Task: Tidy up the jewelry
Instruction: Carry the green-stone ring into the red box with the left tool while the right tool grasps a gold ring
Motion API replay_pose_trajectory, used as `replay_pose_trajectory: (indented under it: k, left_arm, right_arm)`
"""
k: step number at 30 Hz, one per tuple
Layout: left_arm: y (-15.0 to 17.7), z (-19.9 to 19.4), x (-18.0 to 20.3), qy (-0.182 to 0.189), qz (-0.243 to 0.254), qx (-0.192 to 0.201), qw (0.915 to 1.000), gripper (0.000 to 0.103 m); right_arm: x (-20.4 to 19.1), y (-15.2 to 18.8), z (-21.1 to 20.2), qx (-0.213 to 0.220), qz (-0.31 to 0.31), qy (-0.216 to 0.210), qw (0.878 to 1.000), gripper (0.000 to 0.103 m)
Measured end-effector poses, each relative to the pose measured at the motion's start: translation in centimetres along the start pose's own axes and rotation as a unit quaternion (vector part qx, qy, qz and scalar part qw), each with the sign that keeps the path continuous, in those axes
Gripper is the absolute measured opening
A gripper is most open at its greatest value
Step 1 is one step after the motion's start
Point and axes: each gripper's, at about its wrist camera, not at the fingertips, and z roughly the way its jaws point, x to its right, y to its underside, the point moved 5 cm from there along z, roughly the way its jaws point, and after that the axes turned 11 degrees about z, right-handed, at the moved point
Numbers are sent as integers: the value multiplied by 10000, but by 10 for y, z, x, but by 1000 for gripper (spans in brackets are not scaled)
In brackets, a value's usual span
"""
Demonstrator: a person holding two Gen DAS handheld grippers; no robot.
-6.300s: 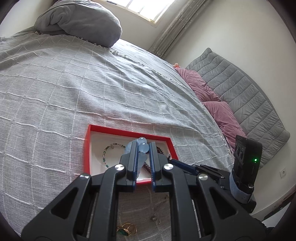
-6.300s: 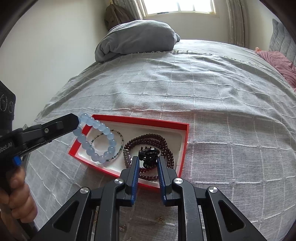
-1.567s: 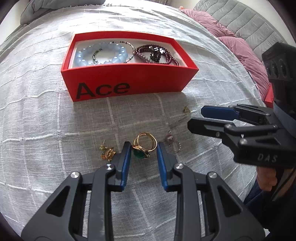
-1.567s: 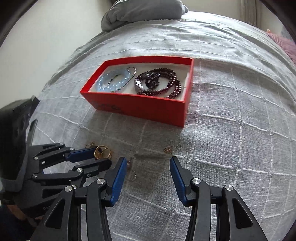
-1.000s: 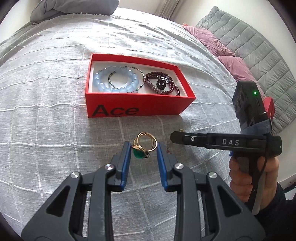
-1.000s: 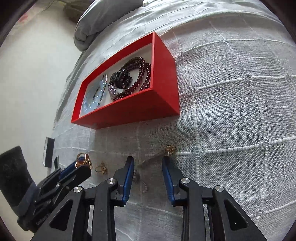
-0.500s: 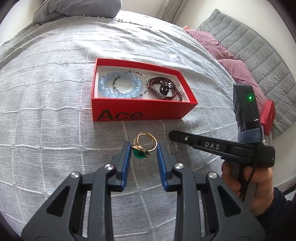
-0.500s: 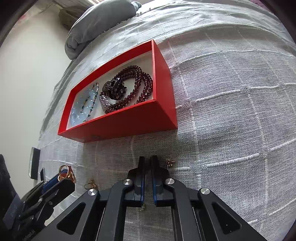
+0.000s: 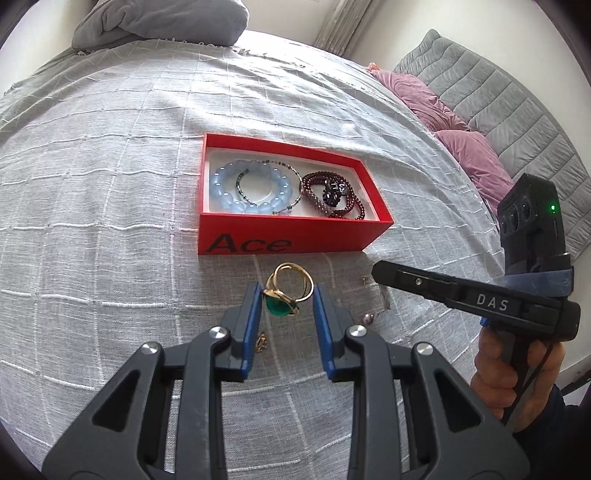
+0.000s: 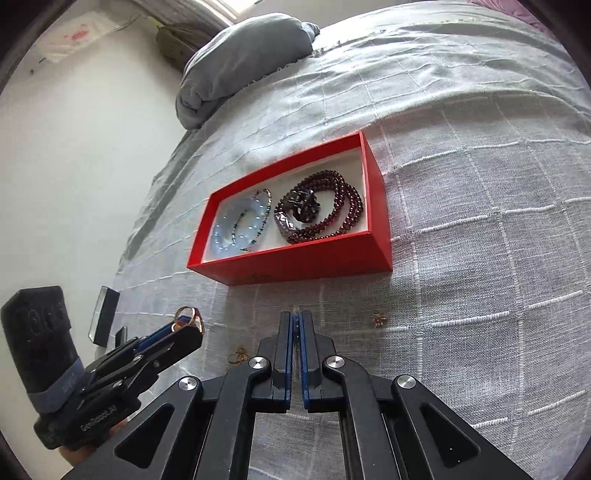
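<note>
Here, the red box (image 9: pixel 291 242) on the grey bedspread (image 9: pixel 110 184) serves as landmark. Inside it: pale blue bead bracelet (image 9: pixel 236 195) and thin multicoloured bracelet (image 9: pixel 291 173) at its left end, dark red bead strand (image 9: pixel 351 210) with a black clip (image 9: pixel 332 190) on top at its right end.

Left gripper (image 9: pixel 288 301): held above the cloth on the near side of the box, jaws partly apart and pressed on a gold ring with a green stone (image 9: pixel 286 291); stone toward the camera, gold loops toward the box. The ring is off the bedspread.

Right gripper (image 10: pixel 295 319): also on the near side of the box, toward its right end, jaws fully together. Cannot tell whether anything is pinched between them. A hand (image 9: pixel 513 373) holds its grip.

Loose on the cloth near the box front: a small gold stud (image 10: pixel 377 319) to the right of the right gripper; a gold earring (image 9: pixel 261 341) below the left jaw, partly hidden by it; a pearl-like bead (image 9: pixel 369 318) beside the right gripper's finger.

Beyond the box: a bundled grey blanket (image 9: pixel 162 22). Further right, pink pillows (image 9: pixel 469 158) against a quilted grey headboard (image 9: pixel 517 110).
</note>
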Motion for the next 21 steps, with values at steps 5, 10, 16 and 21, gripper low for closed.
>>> replay_pose_trajectory:
  k: [5, 10, 16, 21]
  left_arm:
    - [-6, -4, 2, -1, 34, 122, 9999, 30]
    - [-19, -11, -2, -25, 5, 324, 9995, 30]
    - [-29, -11, -5, -39, -13, 414, 9991, 30]
    - [-41, -12, -4, -72, 48, 536, 9985, 30]
  right_arm:
    - [-9, -4, -18, 203, -141, -151, 9996, 3]
    - [-10, -15, -30, 324, -116, -280, 9990, 3]
    - [-14, -27, -39, 444, -121, -371, 9983, 3]
    - [-18, -34, -41, 551, -134, -399, 9976, 3]
